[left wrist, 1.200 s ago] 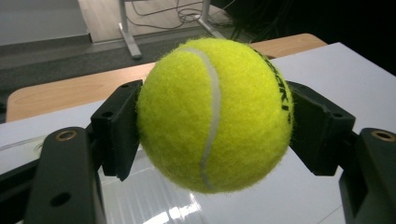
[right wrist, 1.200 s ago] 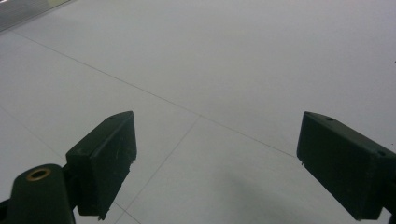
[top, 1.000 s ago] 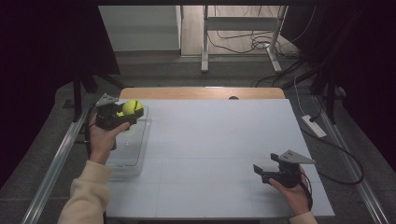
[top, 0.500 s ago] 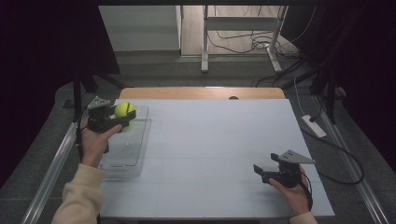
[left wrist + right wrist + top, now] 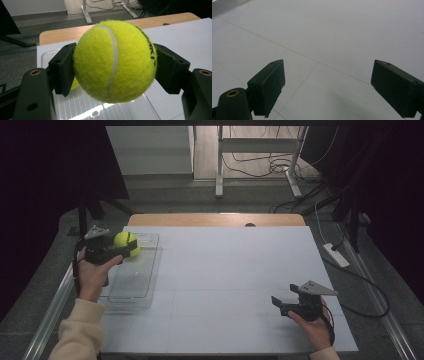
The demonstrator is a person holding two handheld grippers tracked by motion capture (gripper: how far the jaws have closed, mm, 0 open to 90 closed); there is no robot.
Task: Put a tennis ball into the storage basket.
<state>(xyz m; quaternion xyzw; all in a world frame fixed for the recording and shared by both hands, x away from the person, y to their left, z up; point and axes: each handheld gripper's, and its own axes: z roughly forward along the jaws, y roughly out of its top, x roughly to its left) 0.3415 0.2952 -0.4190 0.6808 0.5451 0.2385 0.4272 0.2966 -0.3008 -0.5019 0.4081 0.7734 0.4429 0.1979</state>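
High view shows the left tongs (image 5: pixel 131 247) clamped on a yellow tennis ball (image 5: pixel 125 240), held in the air above the far end of a clear tray (image 5: pixel 131 290) at the left side of the desk (image 5: pixel 225 285). From the ball, the tray floor lies straight below, so in my judgement the coming move is a short drop. Right tongs (image 5: pixel 276 302) rest apart near the desk's right front, jaws spread and empty

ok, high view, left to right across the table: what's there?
left gripper shut on the ball → clear tray → bare white table → right gripper, jaws open, holding nothing.
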